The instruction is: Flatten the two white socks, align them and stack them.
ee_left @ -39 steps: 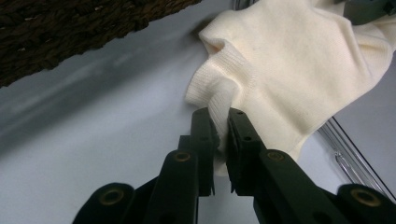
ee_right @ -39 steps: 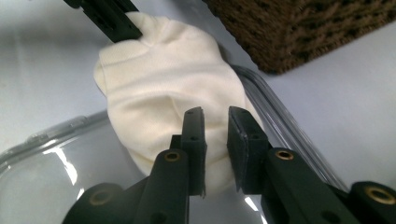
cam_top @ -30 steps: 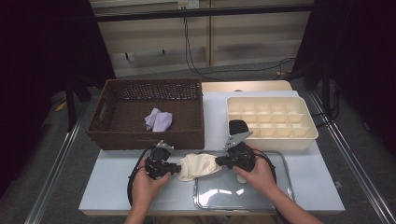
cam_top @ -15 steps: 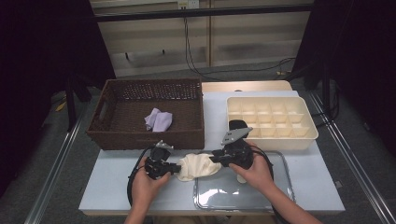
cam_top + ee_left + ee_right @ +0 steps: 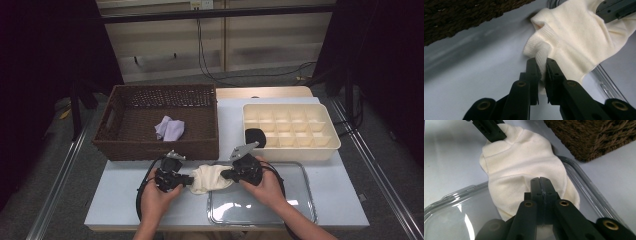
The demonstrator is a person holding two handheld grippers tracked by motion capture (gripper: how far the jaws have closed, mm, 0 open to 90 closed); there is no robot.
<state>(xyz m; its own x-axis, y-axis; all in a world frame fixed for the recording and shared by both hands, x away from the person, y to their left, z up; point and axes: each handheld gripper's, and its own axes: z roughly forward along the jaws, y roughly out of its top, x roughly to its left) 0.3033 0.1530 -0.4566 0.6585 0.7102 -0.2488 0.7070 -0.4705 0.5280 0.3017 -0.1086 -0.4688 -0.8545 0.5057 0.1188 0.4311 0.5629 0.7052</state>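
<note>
We see left gripper point(image 5: 186, 179) fingers point(image 5: 533, 72) clamped on ribbed cuff of cream sock point(image 5: 209, 178), at 9 o'clock of it. Sock lies on worktop point(image 5: 120, 200), overlapping clear tray point(image 5: 300, 210) rim. Right gripper point(image 5: 226, 174), at 3 o'clock, has just been closing; fingers point(image 5: 541, 195) pressed together, pinching sock fabric.

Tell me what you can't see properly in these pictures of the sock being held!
- The cream sock: in the right gripper view its near end is hidden behind the right gripper, so whether fabric is pinched there is unclear.
- The sock's far end is cut off by the top edge of the left gripper view.
- The black thing in the divided tray: too small in the high view to name.
</note>
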